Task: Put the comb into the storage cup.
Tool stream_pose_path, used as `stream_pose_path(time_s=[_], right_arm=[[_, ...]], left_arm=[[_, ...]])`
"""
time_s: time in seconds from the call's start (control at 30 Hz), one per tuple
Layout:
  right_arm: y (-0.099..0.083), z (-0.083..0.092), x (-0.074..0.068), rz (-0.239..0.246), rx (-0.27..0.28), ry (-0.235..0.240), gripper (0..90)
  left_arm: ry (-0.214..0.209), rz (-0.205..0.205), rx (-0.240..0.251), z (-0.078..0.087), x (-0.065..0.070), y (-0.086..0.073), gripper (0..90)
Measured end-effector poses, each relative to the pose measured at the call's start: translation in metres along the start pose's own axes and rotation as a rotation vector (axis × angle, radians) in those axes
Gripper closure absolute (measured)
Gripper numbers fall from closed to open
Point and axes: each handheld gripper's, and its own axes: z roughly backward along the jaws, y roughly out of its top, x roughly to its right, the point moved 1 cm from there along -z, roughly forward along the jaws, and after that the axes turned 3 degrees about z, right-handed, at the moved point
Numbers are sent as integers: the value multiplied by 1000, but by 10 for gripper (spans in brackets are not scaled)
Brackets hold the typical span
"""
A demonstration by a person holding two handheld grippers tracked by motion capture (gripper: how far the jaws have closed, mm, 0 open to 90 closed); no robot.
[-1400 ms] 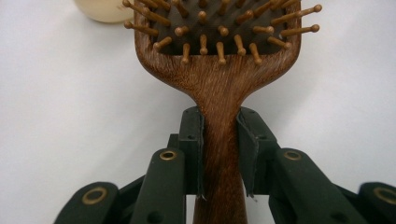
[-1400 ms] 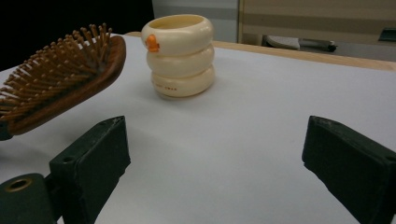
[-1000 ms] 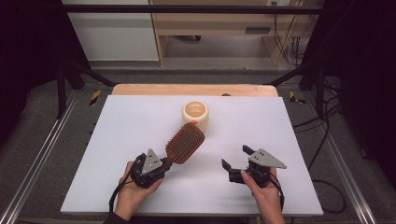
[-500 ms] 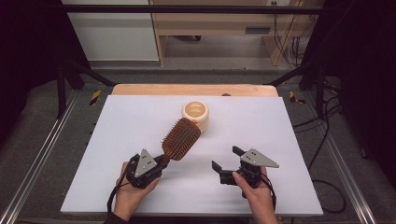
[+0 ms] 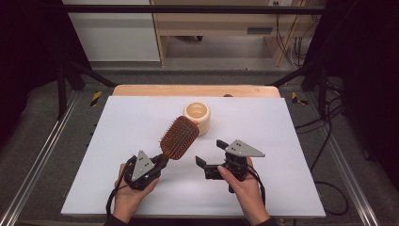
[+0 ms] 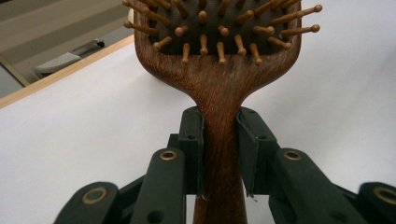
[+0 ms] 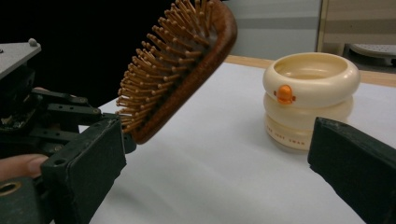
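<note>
Where white table lay matte, left claw clenched on dark wooden hairbrush handle, bristled oval head raised near glossy cream ringed pot; right claw gaped wide, empty.

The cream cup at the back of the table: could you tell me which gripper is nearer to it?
Right. The right gripper sits open just before the cream cup; the left gripper is farther back, clamping the hairbrush.

Count on the white table: 4 items, 2 hands.
1 wooden hairbrush, 1 cream ring-shaped container w/ 1 orange button on its side, 2 grippers – left gripper & right gripper, 1 per hand.
</note>
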Motion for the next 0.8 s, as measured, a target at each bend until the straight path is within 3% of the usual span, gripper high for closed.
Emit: stream_pose_path(time_s=[0.27, 0.8], right_arm=[[13, -7, -5, 5, 3, 15, 44], [26, -21, -13, -30, 14, 49, 45]], left_arm=[[9, -7, 12, 1, -2, 0, 728], [34, -11, 44, 6, -3, 2, 728]])
